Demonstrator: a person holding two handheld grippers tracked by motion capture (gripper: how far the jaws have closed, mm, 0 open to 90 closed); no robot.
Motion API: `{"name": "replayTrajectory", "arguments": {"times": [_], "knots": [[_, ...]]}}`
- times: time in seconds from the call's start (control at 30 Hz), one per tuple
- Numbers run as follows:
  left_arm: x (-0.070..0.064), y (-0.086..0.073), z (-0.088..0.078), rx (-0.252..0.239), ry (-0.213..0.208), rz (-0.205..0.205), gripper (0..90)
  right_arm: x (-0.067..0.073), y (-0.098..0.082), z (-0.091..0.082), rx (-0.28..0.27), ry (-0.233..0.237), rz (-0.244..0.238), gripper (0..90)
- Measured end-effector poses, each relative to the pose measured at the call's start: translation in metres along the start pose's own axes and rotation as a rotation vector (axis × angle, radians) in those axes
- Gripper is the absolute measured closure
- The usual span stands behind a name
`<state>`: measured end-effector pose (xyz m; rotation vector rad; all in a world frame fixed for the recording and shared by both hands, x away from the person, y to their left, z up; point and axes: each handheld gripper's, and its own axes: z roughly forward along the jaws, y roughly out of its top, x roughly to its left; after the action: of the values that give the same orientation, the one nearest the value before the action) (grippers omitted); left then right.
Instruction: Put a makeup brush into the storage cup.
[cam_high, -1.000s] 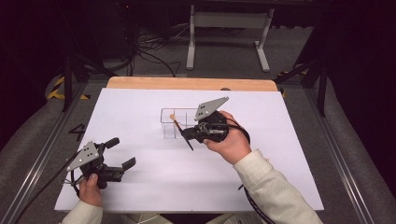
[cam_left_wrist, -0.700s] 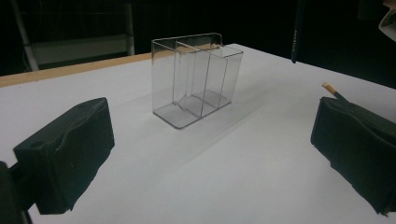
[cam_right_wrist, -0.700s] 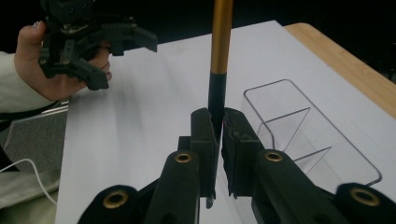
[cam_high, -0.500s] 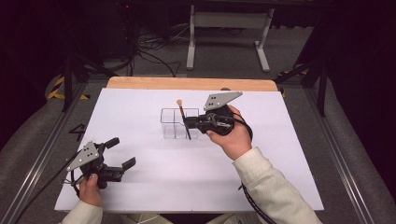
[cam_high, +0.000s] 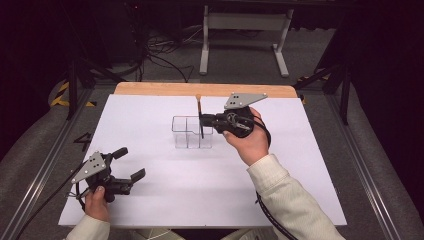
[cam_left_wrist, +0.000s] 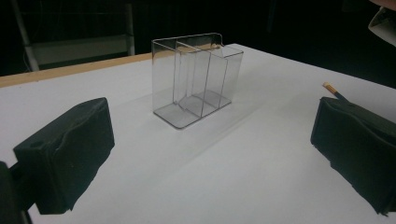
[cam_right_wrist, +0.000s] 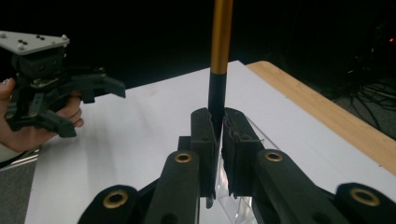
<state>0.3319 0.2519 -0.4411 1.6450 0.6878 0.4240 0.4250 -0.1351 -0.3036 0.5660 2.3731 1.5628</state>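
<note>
**Brush held upright over a clear divided holder**

Table (cam_high: 150, 125) covered in white sheet, with a pale wooden edge at the far side, carries the scene. Clear plastic divided holder (cam_high: 192, 132), thin-walled and open-topped, stands upright near the middle; it looks light and rigid, likely to slide or tip if nudged from the side. Right gripper (cam_high: 202, 120), held just beside the holder's right end, is clamped on a slender stick-like brush with a black lower shaft and orange upper handle (cam_right_wrist: 218, 70). The brush stands near vertical, its lower end at the holder's right compartment; whether it rests inside cannot be told. It appears light, stiff and smooth, best pinched on the black section as now. Left gripper (cam_high: 127, 165), jaws spread and holding nothing, rests near the table's front left, well apart.
</note>
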Motion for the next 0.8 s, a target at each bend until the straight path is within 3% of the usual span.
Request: {"name": "replayTrajectory", "arguments": {"times": [0.4, 0.8], "knots": [[0.000, 0.000, 0.000, -0.004, 0.002, -0.005, 0.4, -0.016, 0.002, 0.004, -0.065, -0.070, 0.012, 83.8], [0.000, 0.000, 0.000, 0.000, -0.001, -0.004, 0.4, -0.022, 0.002, 0.014, -0.115, -0.117, 0.005, 83.8]]}}
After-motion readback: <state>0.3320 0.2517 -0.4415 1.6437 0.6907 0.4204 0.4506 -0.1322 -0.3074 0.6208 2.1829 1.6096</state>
